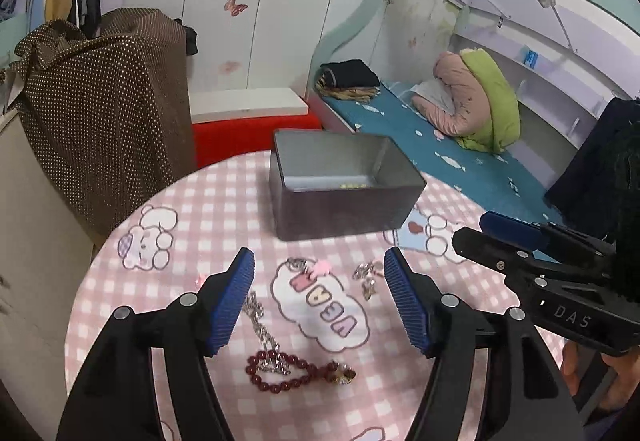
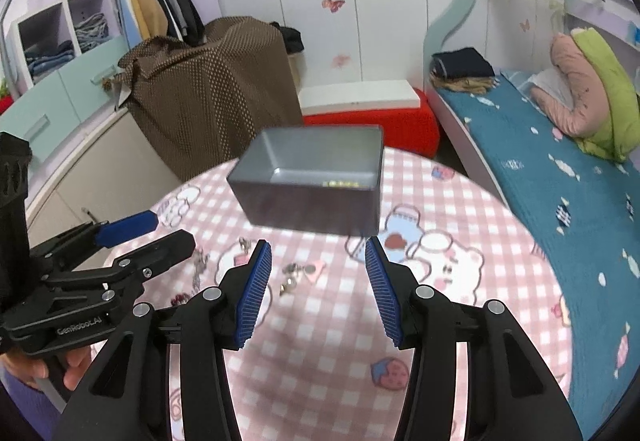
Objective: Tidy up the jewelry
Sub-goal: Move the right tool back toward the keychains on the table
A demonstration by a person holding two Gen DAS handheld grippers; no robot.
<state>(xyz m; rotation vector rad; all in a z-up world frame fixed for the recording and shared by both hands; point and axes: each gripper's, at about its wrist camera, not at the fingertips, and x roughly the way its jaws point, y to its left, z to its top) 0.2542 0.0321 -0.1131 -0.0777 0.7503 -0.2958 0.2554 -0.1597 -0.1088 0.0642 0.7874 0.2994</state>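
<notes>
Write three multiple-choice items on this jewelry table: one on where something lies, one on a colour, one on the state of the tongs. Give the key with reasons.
1. Where does the red bead bracelet lie?
A. inside the grey box
B. on the checked tablecloth
C. on the bed

2. What colour are the pads of the left tongs?
A. blue
B. yellow
C. white

3. How do the right tongs stand?
A. shut on an earring
B. shut, empty
C. open, empty

Key: 1 B, the beads rest on the tablecloth, nearer than the grey box. 2 A, the ribbed pads are blue. 3 C, bare cloth shows through the wide gap.
</notes>
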